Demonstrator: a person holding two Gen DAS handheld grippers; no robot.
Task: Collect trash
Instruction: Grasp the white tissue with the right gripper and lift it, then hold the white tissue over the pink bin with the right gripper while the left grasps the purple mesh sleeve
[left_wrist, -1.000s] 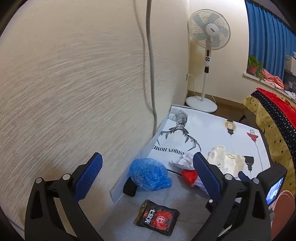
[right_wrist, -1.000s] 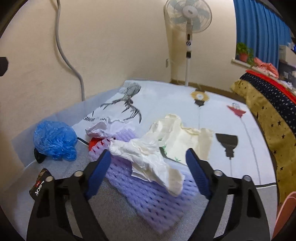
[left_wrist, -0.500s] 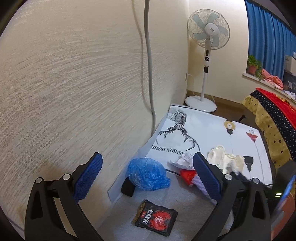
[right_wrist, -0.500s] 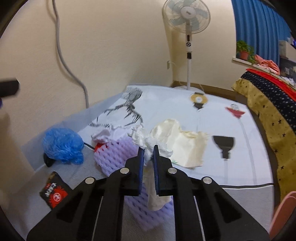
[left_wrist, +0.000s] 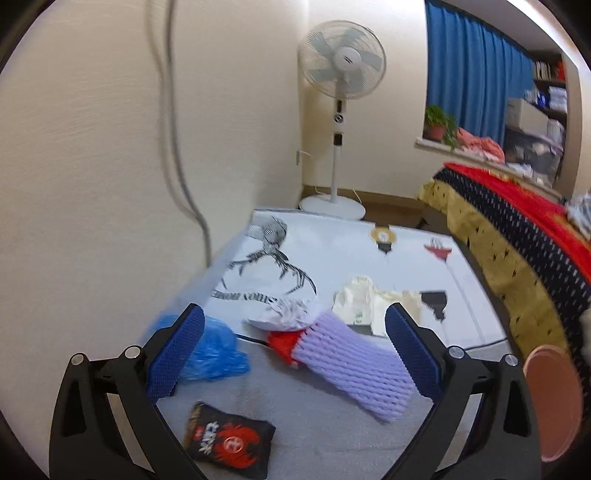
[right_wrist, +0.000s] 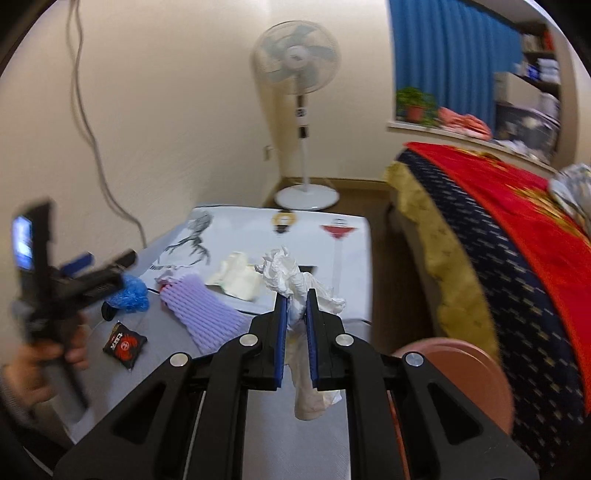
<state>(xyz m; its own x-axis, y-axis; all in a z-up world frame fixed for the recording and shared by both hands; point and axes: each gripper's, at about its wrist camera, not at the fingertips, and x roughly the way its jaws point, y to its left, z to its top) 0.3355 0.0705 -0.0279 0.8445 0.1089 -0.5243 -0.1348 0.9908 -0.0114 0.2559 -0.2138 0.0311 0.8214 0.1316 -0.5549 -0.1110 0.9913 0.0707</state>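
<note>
Right claw (right_wrist: 296, 310) is pinching the crumpled tissue (right_wrist: 291, 273), now lifted clear of the purple foam net (left_wrist: 354, 365) it lay on 1 s ago. Left claw (left_wrist: 295, 354) spread, empty. Still on the floor mat (left_wrist: 332, 251): foam net, blue bag (left_wrist: 214, 347), black packet (left_wrist: 229, 443), cream wrapper (left_wrist: 369, 306); bin not clearly identifiable.

both tongs are black angular frames with silver round screws on the linkages. left tongs (left_wrist: 295, 349) and right tongs (right_wrist: 295, 321) carry blue dimpled pads (left_wrist: 176, 354). a bare-skinned hand (right_wrist: 48, 354) at nine o'clock grips a black handle bearing a small lit screen.
</note>
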